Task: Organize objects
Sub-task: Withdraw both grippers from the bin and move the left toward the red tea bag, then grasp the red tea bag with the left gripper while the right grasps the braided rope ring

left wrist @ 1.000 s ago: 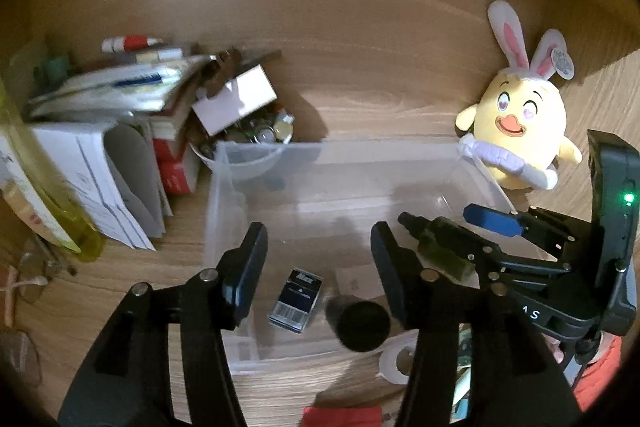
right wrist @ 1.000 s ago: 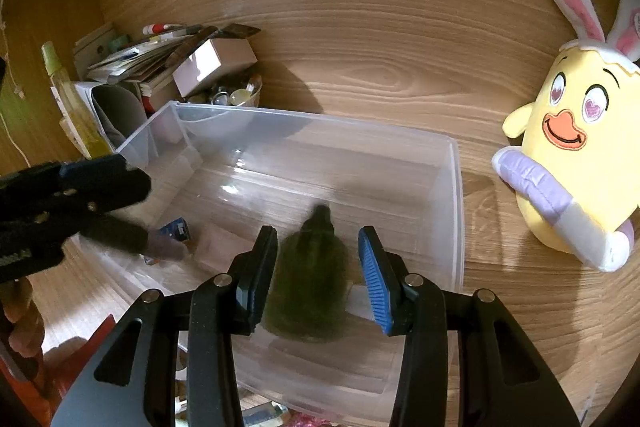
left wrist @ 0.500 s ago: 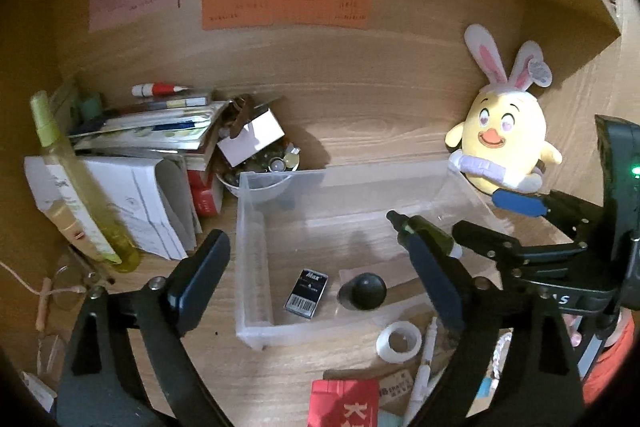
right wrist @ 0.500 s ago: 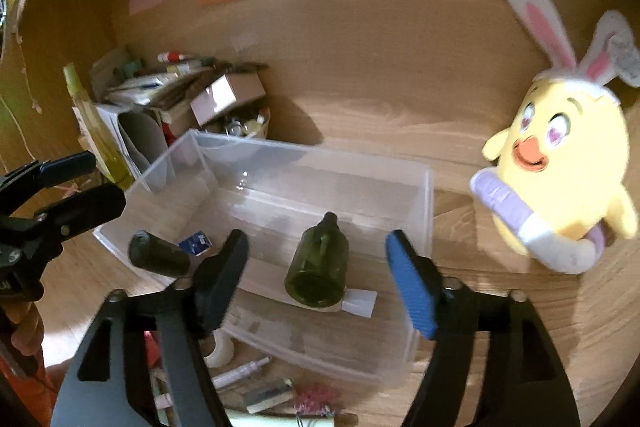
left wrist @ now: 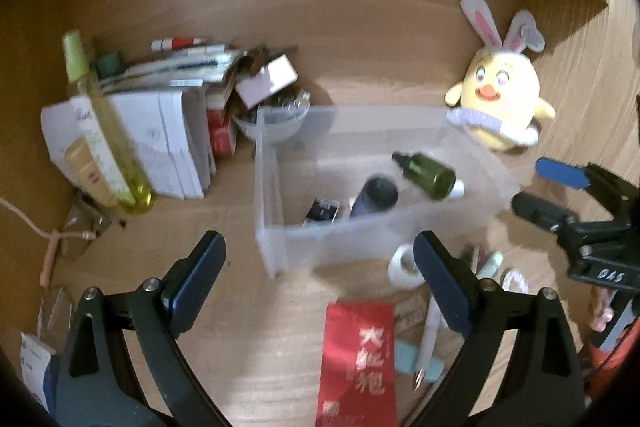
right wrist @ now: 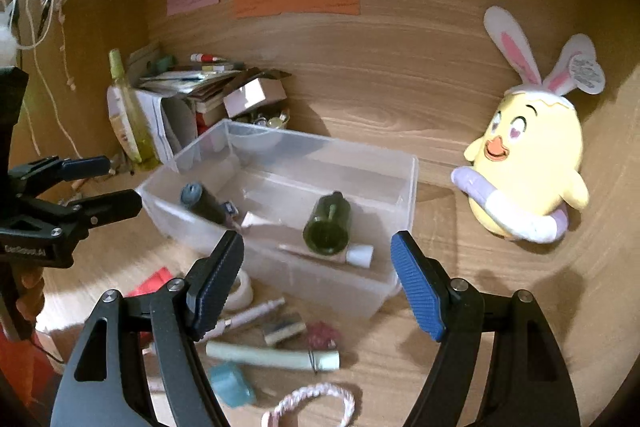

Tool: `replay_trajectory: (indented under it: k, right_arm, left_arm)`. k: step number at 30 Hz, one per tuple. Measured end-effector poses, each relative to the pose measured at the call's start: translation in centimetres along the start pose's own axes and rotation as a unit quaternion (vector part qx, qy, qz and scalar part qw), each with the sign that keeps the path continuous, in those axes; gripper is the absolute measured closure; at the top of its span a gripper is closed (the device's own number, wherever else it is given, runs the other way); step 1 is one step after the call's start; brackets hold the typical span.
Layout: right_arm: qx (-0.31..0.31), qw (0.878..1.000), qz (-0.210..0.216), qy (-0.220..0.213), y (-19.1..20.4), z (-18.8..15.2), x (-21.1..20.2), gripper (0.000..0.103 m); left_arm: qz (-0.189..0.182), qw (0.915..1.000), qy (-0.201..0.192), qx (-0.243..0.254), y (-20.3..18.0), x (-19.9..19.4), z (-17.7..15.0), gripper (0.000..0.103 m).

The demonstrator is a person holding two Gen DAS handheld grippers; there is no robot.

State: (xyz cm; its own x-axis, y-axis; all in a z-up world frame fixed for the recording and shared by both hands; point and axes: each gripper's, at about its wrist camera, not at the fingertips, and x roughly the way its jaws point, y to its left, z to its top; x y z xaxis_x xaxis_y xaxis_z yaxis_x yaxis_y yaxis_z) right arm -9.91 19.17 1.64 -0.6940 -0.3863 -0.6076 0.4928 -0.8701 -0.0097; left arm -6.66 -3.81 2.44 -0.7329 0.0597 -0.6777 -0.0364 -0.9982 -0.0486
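Note:
A clear plastic bin (left wrist: 372, 239) (right wrist: 408, 183) sits on the wooden desk. In it lie a green glass bottle (left wrist: 428, 173) (right wrist: 328, 223), a dark cylinder (left wrist: 374, 195) (right wrist: 202, 201) and a small dark box (left wrist: 322, 211). My left gripper (left wrist: 320, 279) is open and empty, held back in front of the bin; it also shows in the right wrist view (right wrist: 108, 183). My right gripper (right wrist: 318, 283) is open and empty, just before the bin's near wall; it also shows in the left wrist view (left wrist: 544, 187).
Loose items lie in front of the bin: a tape roll (left wrist: 404, 263), a red packet (left wrist: 356, 359), pens (right wrist: 248, 317), a tube (right wrist: 272, 355), a pink cord (right wrist: 312, 401). A yellow bunny plush (right wrist: 528, 163) stands right. Papers, boxes and a yellow-green bottle (left wrist: 104, 123) crowd the left.
Both grippers opened and pulled back out of the bin. The green bottle and the dark cylinder now lie released inside the bin.

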Motion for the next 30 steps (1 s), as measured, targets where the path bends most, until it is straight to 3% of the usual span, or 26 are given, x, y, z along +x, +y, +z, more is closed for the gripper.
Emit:
replay_trajectory:
  k: [9, 16, 21, 30]
  right_arm:
    - [0.012, 1.0, 0.009, 0.02, 0.2, -3.6, -1.2, 0.03]
    - [0.034, 0.997, 0.013, 0.061, -0.5, -7.3, -1.6, 0.03]
    - [0.045, 0.995, 0.015, 0.09, -0.8, -9.6, -1.4, 0.027]
    - [0.044, 0.991, 0.004, 0.125, -0.7, -11.3, 0.1, 0.025]
  left_arm:
    - [0.01, 0.9991, 0.041, 0.006, -0.3, 0.4, -4.3, 0.007]
    - [-0.005, 0.998, 0.064, 0.003, -0.9, -0.3, -7.4, 0.007]
    - [0.006, 0.9972, 0.073, 0.018, -1.6, -0.4, -8.8, 0.007]
    - [0.001, 0.995, 0.099, 0.003, -1.2, 0.9, -10.3, 0.007]
